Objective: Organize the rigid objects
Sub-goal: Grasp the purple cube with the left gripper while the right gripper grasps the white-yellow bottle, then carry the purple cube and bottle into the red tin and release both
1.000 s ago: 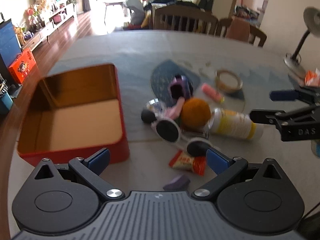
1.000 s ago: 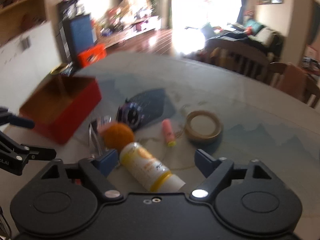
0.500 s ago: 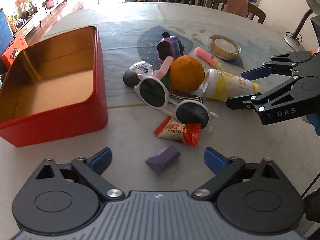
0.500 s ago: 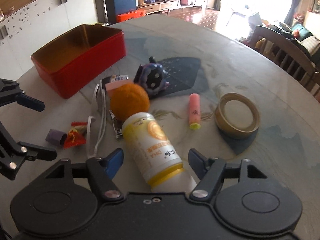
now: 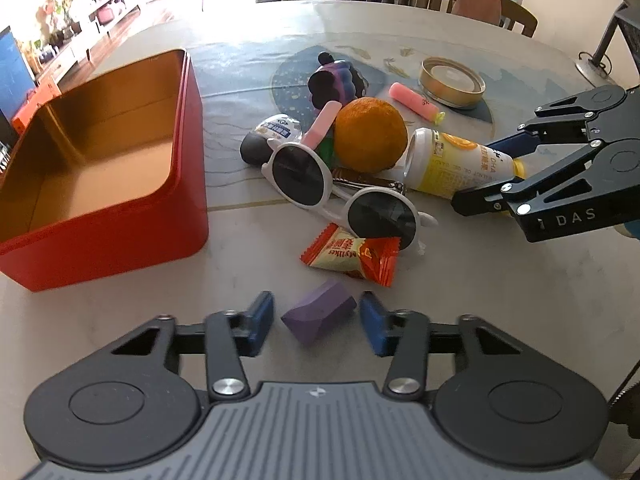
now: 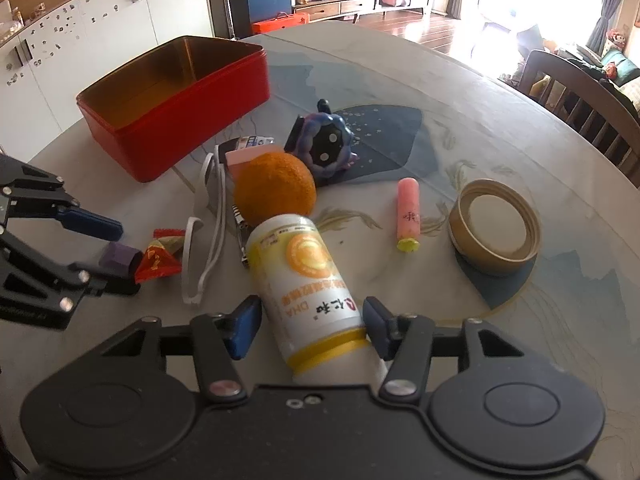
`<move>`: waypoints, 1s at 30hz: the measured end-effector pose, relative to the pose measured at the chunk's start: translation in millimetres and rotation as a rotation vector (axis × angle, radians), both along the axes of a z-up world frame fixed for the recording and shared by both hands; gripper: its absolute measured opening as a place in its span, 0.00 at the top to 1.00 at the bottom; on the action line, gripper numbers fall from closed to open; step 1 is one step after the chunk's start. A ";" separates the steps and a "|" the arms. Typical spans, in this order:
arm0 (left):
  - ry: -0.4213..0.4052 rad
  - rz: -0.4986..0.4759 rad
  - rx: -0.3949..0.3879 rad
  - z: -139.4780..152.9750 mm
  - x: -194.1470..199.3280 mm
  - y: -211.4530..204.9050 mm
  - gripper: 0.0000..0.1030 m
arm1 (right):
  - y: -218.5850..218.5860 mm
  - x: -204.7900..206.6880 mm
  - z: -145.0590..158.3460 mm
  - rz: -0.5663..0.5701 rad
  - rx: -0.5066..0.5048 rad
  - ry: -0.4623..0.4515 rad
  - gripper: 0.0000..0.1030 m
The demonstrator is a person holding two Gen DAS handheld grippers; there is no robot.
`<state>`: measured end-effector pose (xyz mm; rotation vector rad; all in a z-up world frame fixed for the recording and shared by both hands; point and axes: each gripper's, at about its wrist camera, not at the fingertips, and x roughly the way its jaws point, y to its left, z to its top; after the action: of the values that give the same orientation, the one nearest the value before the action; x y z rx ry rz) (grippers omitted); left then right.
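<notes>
A purple block (image 5: 319, 316) lies on the table between the pads of my left gripper (image 5: 318, 322), which is open with small gaps on both sides. The block also shows in the right wrist view (image 6: 116, 258). A white and yellow bottle (image 6: 310, 280) lies on its side between the pads of my right gripper (image 6: 310, 326), which is open around it. The bottle also shows in the left wrist view (image 5: 456, 160). An open red tin (image 5: 100, 168) stands at the left.
A pile sits mid-table: white sunglasses (image 5: 340, 192), an orange (image 5: 370, 140), a red candy wrapper (image 5: 352, 256), a purple toy (image 5: 336, 84), a pink tube (image 5: 416, 102) and a round gold lid (image 5: 452, 82). Chairs stand beyond the far edge.
Both grippers have lowered and moved forward. The left jaws have narrowed around the purple block. The right jaws have narrowed around the bottle.
</notes>
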<state>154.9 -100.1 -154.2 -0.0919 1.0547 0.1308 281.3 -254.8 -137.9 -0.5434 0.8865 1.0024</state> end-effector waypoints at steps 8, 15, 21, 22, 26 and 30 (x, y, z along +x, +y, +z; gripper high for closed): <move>0.004 0.001 -0.002 0.6 0.5 -2.0 0.62 | -5.9 -13.9 0.4 -0.018 0.021 0.014 0.57; 0.004 0.040 -0.015 3.4 -0.3 4.9 0.62 | -17.3 -23.4 1.0 -0.118 0.055 0.037 0.57; -0.026 0.083 -0.026 15.0 -3.9 12.0 0.62 | -28.6 -27.2 12.0 -0.181 0.104 0.049 0.57; -0.033 0.090 -0.026 18.3 -4.2 13.0 0.62 | -29.7 -28.0 14.9 -0.187 0.112 0.048 0.57; -0.065 0.123 -0.033 32.4 -6.2 19.7 0.62 | -31.2 -31.7 28.8 -0.198 0.144 0.045 0.57; -0.098 0.168 -0.050 49.5 -8.1 29.9 0.62 | -27.6 -34.7 44.2 -0.190 0.174 0.043 0.57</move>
<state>146.7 -70.2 -104.7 -0.2308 0.9514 0.2498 246.6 -282.5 -93.7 -0.2856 0.8620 0.9098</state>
